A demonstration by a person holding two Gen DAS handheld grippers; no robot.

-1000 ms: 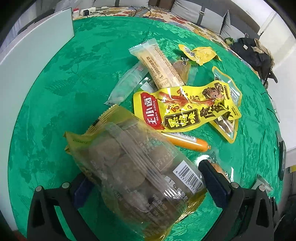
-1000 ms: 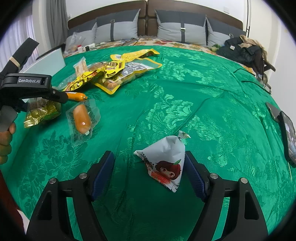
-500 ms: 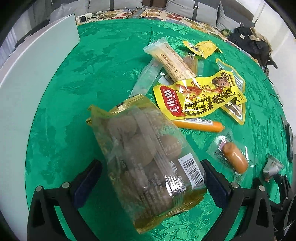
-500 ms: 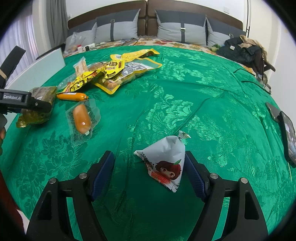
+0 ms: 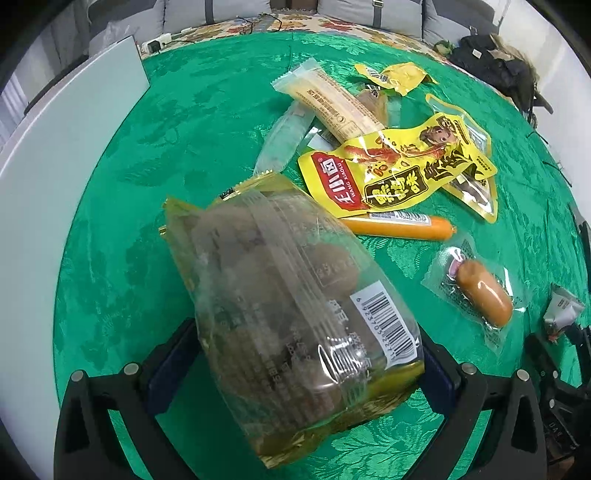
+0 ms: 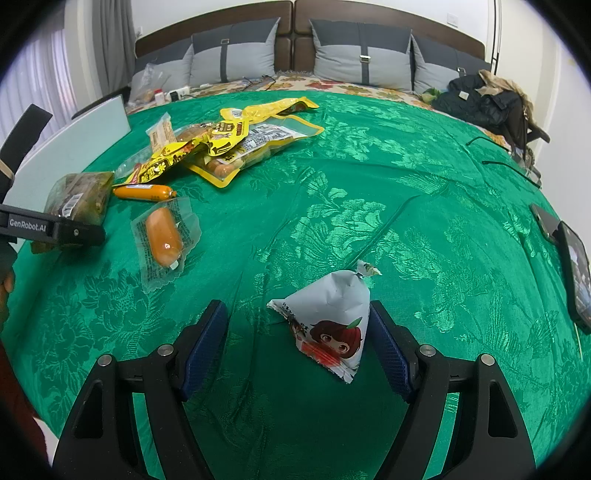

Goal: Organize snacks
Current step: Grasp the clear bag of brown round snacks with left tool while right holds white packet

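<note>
A green cloth (image 6: pixel 369 177) covers the bed, with grey pillows (image 6: pixel 362 59) along the far headboard (image 6: pixel 288 14), dark clothes (image 6: pixel 480 99) heaped far right, a phone (image 6: pixel 574 269) near right, and a white board (image 5: pixel 66 155) left.

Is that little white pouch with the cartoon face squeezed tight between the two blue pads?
No: the white pouch lies on the green cloth between the right gripper's spread pads, with a clear gap on its left side.

**Materials and finishes**

Clear glossy crinkled plastic bag (image 5: pixel 291 314) with gold foil edges between left claw's (image 5: pixel 299 365) matt black plastic jaws. Ahead: shiny yellow foil pouch (image 5: pixel 388 170), green woven satin cloth (image 5: pixel 122 229). Matt white paper-look pyramid pack (image 6: pixel 332 321) between right claw's (image 6: pixel 299 347) jaws.
</note>
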